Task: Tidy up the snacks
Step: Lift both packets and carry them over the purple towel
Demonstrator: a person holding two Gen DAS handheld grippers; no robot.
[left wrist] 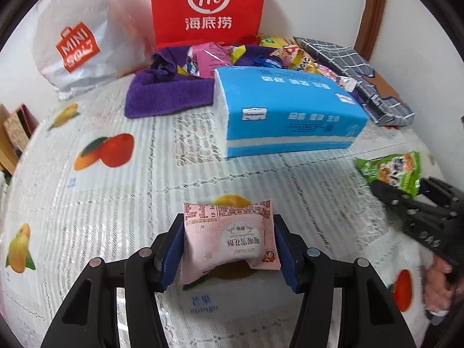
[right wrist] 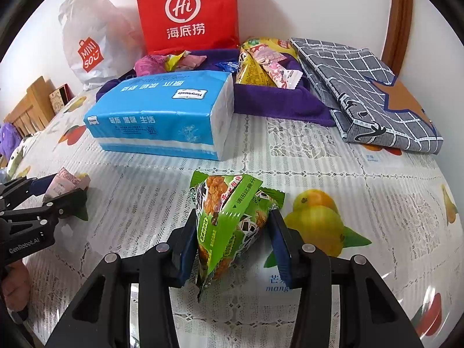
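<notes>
A pink snack packet sits squeezed between the blue pads of my left gripper, its sides bulging against both pads, jaws part-closed and clamped on it just above the fruit-print tablecloth. On the right, my right gripper has its jaws closed partway on a green snack packet, which stands upright and pinched between the pads, its torn lower edge hanging toward the cloth beside a printed mango. From the left wrist view the green packet and the right gripper appear at the near right edge, with a hand on the handle; from the right wrist view the left gripper and its pink packet show at the near left.

Farther back, in the middle of the table, lies a blue tissue pack. Behind it a purple towel holds a heap of loose snacks, pink, yellow and blue wrappers mixed together. To the far right lies a folded grey checked cloth. Against the wall stand a red Haidilao bag and, to its left, a white Miniso bag.
</notes>
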